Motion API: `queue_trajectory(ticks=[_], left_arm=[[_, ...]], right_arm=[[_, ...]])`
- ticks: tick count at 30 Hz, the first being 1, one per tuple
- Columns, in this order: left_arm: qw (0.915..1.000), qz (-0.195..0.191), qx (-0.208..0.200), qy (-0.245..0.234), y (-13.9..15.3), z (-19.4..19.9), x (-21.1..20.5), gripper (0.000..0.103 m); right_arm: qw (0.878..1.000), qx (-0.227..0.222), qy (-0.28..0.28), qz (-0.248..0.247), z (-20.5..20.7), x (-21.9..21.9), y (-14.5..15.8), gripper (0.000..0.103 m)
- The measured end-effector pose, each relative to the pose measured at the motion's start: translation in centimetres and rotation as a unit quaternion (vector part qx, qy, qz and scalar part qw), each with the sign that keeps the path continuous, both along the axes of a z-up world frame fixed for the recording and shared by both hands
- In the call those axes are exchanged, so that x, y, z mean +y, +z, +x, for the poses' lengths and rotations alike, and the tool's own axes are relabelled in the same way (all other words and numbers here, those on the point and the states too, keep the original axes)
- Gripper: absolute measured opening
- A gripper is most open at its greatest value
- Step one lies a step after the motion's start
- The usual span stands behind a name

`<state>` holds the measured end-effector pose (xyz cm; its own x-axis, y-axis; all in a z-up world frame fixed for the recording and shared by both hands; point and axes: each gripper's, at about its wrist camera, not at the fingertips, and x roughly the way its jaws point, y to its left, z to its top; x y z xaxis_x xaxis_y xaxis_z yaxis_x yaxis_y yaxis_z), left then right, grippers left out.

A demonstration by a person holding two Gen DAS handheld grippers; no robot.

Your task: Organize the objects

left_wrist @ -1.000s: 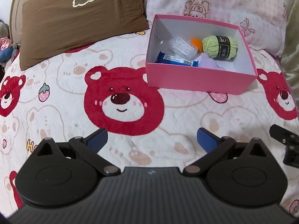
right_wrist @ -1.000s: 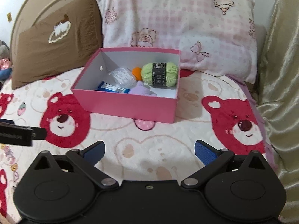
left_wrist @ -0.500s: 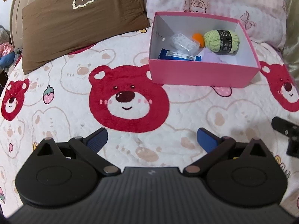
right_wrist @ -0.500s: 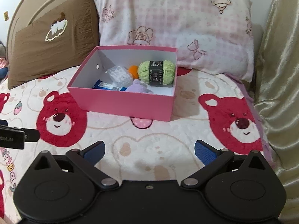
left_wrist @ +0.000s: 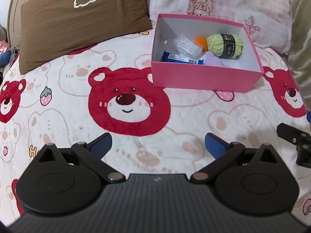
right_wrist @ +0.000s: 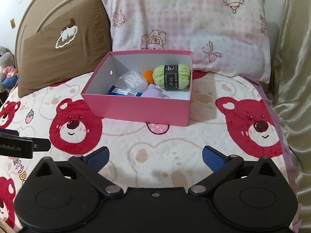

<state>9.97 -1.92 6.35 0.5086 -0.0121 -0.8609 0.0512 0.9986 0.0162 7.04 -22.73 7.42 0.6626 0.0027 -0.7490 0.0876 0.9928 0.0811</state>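
Left wrist view: my left hand-held gripper (left_wrist: 157, 142) and right hand-held gripper (right_wrist: 155, 156) hang spread, empty, over the plush bed (left_wrist: 58, 101). Farther off, the pink cardboard box (left_wrist: 204, 77) half-hides a blue packet (left_wrist: 180, 59); fuzzy green yarn (left_wrist: 224, 44) sits inside.

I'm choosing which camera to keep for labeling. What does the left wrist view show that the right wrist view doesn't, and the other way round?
Only the left wrist view shows the left gripper, open over the bedspread.

Only the right wrist view shows the right gripper, also open, the grey stuffed toy at the far left, and most of the headboard.

Both show the pink box holding the green yarn, orange ball, clear packet and blue packet, plus the brown pillow and pink pillow.
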Motion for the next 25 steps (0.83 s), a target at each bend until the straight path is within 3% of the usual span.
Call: queue_trajectory(ticks=[25], left_arm=[[0.9997,-0.014,0.010,-0.017,-0.55,-0.41,-0.29,0.103]], right_arm=[[1.000,0.000,-0.008,-0.014,-1.07,0.32,0.58,0.103]])
